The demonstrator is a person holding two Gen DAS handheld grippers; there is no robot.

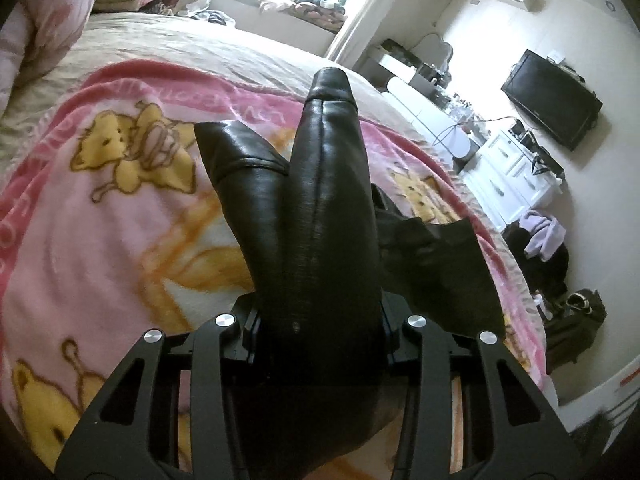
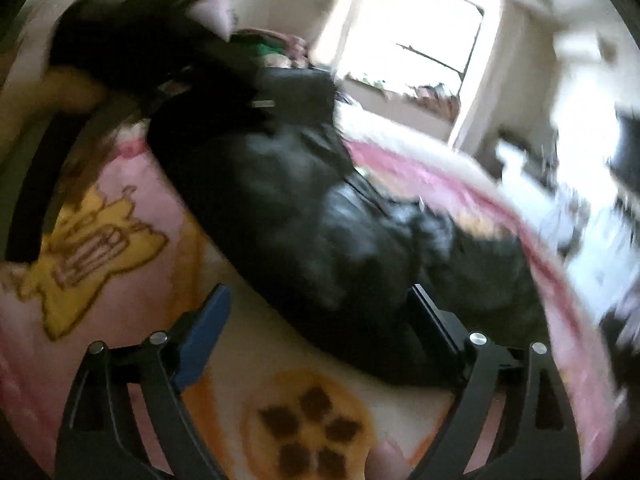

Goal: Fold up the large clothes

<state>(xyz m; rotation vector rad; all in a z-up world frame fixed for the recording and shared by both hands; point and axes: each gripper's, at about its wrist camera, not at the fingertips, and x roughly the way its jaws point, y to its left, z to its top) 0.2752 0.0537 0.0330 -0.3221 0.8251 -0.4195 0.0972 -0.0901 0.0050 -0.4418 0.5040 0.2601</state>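
Right now we have the left hand-held gripper (image 1: 316,328) clamped on a black leather garment (image 1: 320,216), likely a jacket, with a thick fold of it squeezed between the pads and running straight out ahead of the jaws. Its long axis in the left wrist view points away from us toward the far edge of the bed (image 1: 256,52); two cuffed ends, probably sleeves, stick out past the grip, the taller one (image 1: 332,88) up front and a shorter one (image 1: 224,144) leaning left. Underneath lies a pink cartoon blanket (image 1: 100,220) spread over the bed. Our right hand-held gripper (image 2: 320,340) stands wide apart with nothing between its fingers; the blue pad (image 2: 204,336) on its one finger is bare. The right wrist view is heavily blurred, but there the garment's bulk (image 2: 288,216) lies as a dark band slanting from upper left down to lower right across the blanket, just ahead of the open jaws and brushing past the right-hand finger. So we judge the left hand has the hold and the right is free for the next grasp; the fabric edge sits right in front of it. Which part of the garment that near edge is, we cannot tell through the blur.
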